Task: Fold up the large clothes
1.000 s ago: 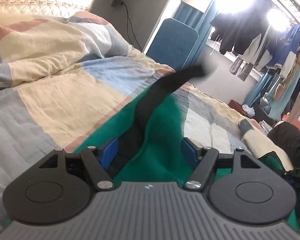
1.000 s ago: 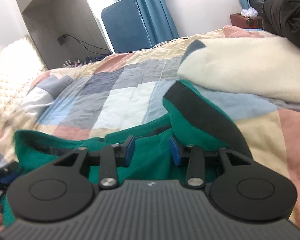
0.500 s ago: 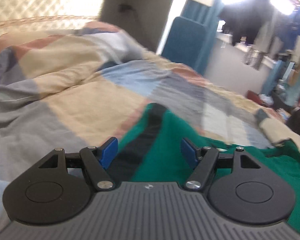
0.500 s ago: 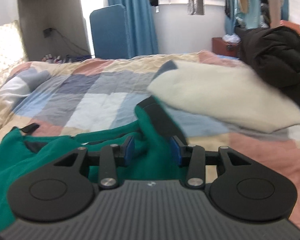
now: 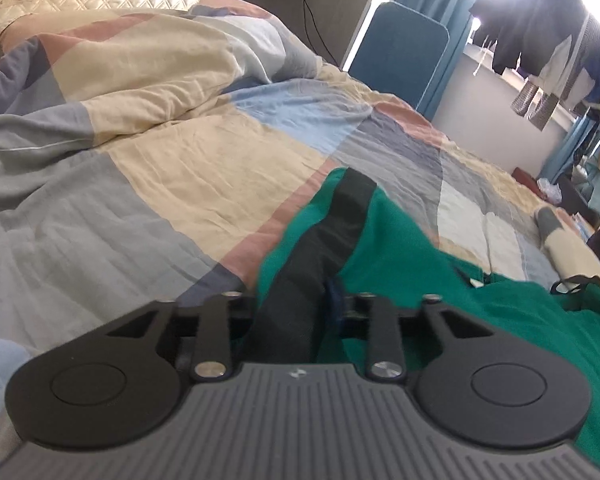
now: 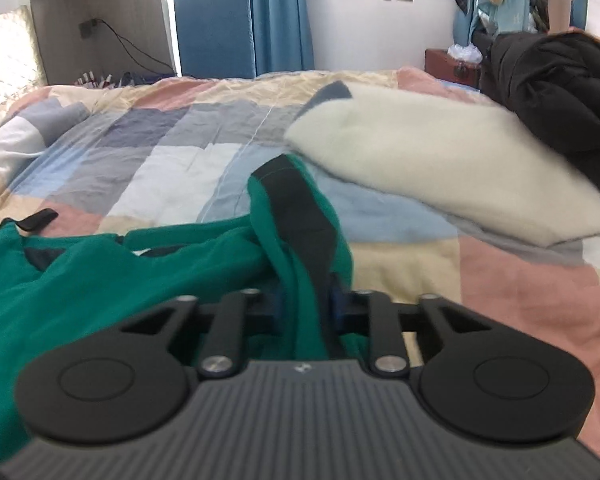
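No writing can be read anywhere. A bed with a patchwork quilt (image 5: 220,168) fills the room, a blue curtain (image 6: 284,16) at twelve o'clock. The green garment (image 6: 100,272) lies on the quilt. The left hand-held gripper (image 5: 296,304) is closing on its black-striped sleeve (image 5: 332,232); the right hand-held gripper (image 6: 306,302) is closing on the other sleeve (image 6: 296,208), cream blanket (image 6: 440,168) at two o'clock.
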A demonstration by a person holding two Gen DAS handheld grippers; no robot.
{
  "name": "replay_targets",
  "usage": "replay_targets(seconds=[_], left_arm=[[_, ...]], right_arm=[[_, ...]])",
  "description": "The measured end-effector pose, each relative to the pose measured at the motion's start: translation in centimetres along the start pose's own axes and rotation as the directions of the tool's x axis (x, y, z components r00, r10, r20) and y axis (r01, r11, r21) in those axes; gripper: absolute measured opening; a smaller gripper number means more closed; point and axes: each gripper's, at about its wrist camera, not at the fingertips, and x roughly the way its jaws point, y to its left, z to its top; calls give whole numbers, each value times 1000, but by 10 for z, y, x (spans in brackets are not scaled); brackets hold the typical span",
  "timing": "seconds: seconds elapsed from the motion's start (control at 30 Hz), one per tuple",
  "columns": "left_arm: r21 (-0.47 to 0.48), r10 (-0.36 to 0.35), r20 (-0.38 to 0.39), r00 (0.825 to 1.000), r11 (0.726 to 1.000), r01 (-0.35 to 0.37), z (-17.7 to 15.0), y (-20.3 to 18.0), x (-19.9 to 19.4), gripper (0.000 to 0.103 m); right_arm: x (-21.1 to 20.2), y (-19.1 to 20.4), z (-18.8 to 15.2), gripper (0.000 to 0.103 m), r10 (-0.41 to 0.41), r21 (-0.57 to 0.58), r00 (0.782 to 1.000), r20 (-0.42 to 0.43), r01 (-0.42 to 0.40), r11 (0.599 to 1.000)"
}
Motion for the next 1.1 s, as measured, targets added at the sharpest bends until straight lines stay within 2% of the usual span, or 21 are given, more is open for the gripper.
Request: replay_targets(seconds=[0.03,0.13,0.27,0.37,0.53,0.67,0.73,0.8,0.83,0.93,1.1], left_arm=[[-36,-13,7,1000,999,14,2,5,-2,16],[-127,-64,48,997,989,69,12,19,-12,10],[-103,-74,96,993,991,84,19,14,-18,9],[-110,-56,67,996,992,64,19,13,-3,9],[-68,-50,-30,998,997,48,10,12,22,10],[-60,-63,-16,998,996,62,7,14,17,11],[-48,-64,-4,998,997,64,8,12,9,16],[-33,-51,5,999,998,51,8,9,1,25],[-23,-47,13,999,999,48,9,7,-6,32],[3,-65,67,996,998,65,8,1,-26,40],[79,-89,172,981,994,77,2,-15,-68,47]], right_arm=[[-5,-1,1,12,-16,-8,999,29,16,1000],[-19,-13,7,10,-42,17,993,106,41,999],[-19,-33,16,10,-35,106,991,130,22,994],[-3,-33,14,10,-54,96,993,100,45,994],[31,-22,0,11,-87,3,996,-4,87,996],[35,-18,-7,14,-95,-7,995,-26,94,996],[27,-19,-6,14,-87,12,996,-9,87,996],[14,-20,-4,21,-81,38,997,13,80,996],[7,-20,-4,26,-79,51,997,23,78,996],[-18,-18,-1,47,-47,87,997,68,41,995],[-63,-3,-6,49,52,80,988,143,-64,995]])
